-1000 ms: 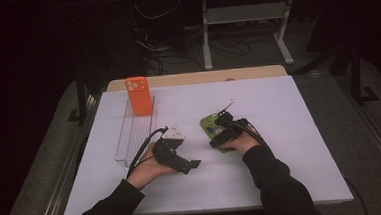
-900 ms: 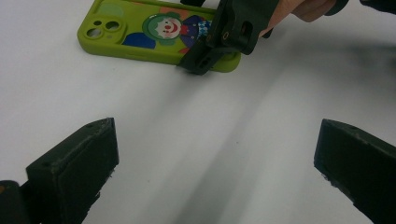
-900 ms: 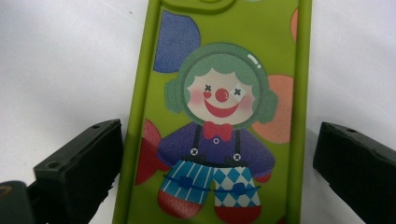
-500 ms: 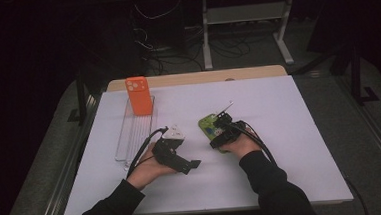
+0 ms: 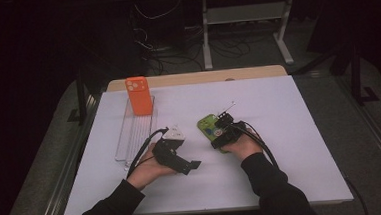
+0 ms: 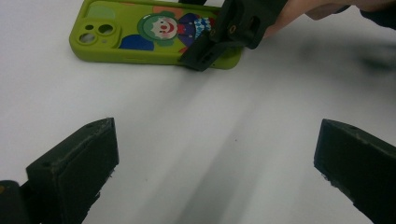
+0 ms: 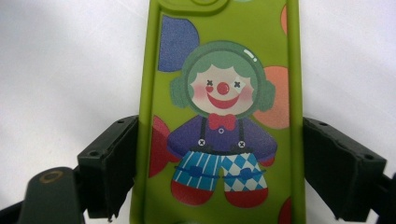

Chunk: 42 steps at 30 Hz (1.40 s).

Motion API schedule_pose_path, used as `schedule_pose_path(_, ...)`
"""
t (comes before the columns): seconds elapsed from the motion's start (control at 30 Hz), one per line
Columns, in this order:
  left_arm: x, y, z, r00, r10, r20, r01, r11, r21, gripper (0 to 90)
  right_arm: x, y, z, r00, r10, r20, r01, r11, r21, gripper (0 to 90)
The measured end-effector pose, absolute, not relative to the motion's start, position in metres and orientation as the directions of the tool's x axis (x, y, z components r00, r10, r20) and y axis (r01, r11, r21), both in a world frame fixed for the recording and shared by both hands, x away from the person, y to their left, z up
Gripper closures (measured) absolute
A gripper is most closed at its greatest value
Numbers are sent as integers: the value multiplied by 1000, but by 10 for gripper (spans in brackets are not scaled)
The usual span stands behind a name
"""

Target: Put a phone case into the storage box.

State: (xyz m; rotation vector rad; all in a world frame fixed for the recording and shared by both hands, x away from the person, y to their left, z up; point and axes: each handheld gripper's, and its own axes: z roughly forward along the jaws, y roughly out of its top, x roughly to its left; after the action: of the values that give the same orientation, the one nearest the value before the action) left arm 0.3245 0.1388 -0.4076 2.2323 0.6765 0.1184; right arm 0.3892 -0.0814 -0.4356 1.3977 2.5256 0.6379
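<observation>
A green phone case (image 7: 219,112) with a cartoon clown lies flat, back up, on the white table (image 5: 290,131). My right gripper (image 7: 219,172) straddles its lower half. The jaws have just been closing, and each now meets a long side edge of the case. The high view shows that gripper (image 5: 219,130) over the green case (image 5: 206,124) right of centre. My left gripper (image 6: 215,168) is open over bare table, its jaws wide apart with nothing between them. It points at the case (image 6: 140,32) and the right gripper (image 6: 196,30). In the high view the left gripper (image 5: 194,165) rests low, near the centre.
An orange phone case (image 5: 139,94) stands upright at the far end of a clear slotted tray (image 5: 132,136) on the left of the table. Cables trail from both grippers. Dark floor, a white stand and wires lie beyond the far edge.
</observation>
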Motion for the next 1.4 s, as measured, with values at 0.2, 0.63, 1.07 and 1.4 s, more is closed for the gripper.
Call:
schedule_pose_path(0.2, 326, 141, -407, 862, 494, -118, 422, -567, 708, 0, 384, -90, -429, -564, 824, 57, 740, 473, 478, 156)
schedule_pose_path(0.63, 327, 141, -404, 864, 485, -131, 424, -562, 710, 0, 375, -123, -398, -672, 738, 64, 648, 544, 533, 155)
schedule_pose_path(1.07, 332, 149, -383, 891, 438, -117, 378, -573, 727, 0, 369, -162, -384, -761, 647, 50, 561, 618, 550, 154)
schedule_pose_path(1.4, 342, 149, -364, 929, 367, -46, 283, -624, 729, 0, 365, -162, -376, -861, 508, 15, 425, 703, 570, 154)
